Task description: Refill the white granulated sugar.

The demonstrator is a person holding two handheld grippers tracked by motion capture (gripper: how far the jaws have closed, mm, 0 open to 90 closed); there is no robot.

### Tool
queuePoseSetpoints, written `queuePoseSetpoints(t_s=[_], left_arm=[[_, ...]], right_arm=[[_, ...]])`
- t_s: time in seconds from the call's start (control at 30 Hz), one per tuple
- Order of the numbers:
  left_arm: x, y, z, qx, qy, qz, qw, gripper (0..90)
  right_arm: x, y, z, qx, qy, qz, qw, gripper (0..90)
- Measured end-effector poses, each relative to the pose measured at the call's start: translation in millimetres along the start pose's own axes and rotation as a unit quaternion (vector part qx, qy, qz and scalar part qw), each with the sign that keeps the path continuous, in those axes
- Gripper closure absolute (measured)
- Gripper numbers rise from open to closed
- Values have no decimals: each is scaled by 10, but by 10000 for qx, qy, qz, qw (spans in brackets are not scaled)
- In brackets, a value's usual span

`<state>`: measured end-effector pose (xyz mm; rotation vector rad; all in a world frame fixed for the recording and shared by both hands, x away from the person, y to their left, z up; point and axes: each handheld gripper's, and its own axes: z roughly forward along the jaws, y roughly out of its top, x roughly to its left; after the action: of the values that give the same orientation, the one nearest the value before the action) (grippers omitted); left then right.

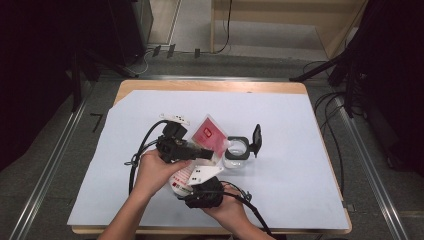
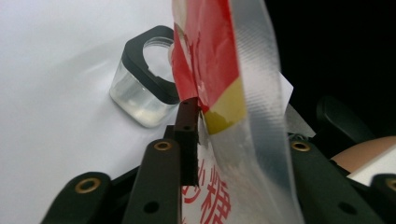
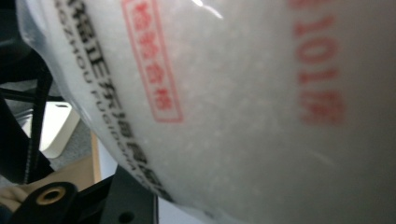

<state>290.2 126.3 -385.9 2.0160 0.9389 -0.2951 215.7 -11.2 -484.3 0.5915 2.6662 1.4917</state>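
Note:
A clear plastic bag of white sugar (image 1: pixel 209 134), with a red label and red print, is held tilted above the table between both grippers. My left gripper (image 1: pixel 208 154) is shut on the bag's sealed upper edge (image 2: pixel 219 70), one black jaw pressed against the film. My right gripper (image 1: pixel 200 184) sits under the bag's lower end, where white granules and print (image 3: pixel 243 107) press right up to its camera; it appears shut on that end. A square clear jar (image 1: pixel 236 153) stands just right of the bag, its black flip lid (image 1: pixel 257 138) open. The jar (image 2: pixel 142 88) lies beyond the left jaws.
A large white sheet (image 1: pixel 300 165) covers the wooden table (image 1: pixel 210 86). Cables trail from both grippers towards the front edge. Dark stands and floor cables flank the table on both sides.

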Motion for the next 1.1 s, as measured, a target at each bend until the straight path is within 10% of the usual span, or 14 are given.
queuePoseSetpoints(t_s=[0.33,0.83,1.1], left_arm=[[-41,69,-58,19,74,159,9998,732],[-64,377,46,340,57,20,9994,801],[-3,356,51,384,-39,-137,9992,742]], right_arm=[[-79,-6,-58,-262,329,571,9975,590],[-105,157,-145,-85,-159,271,9995,571],[-105,134,-100,-130,-28,427,9990,612]])
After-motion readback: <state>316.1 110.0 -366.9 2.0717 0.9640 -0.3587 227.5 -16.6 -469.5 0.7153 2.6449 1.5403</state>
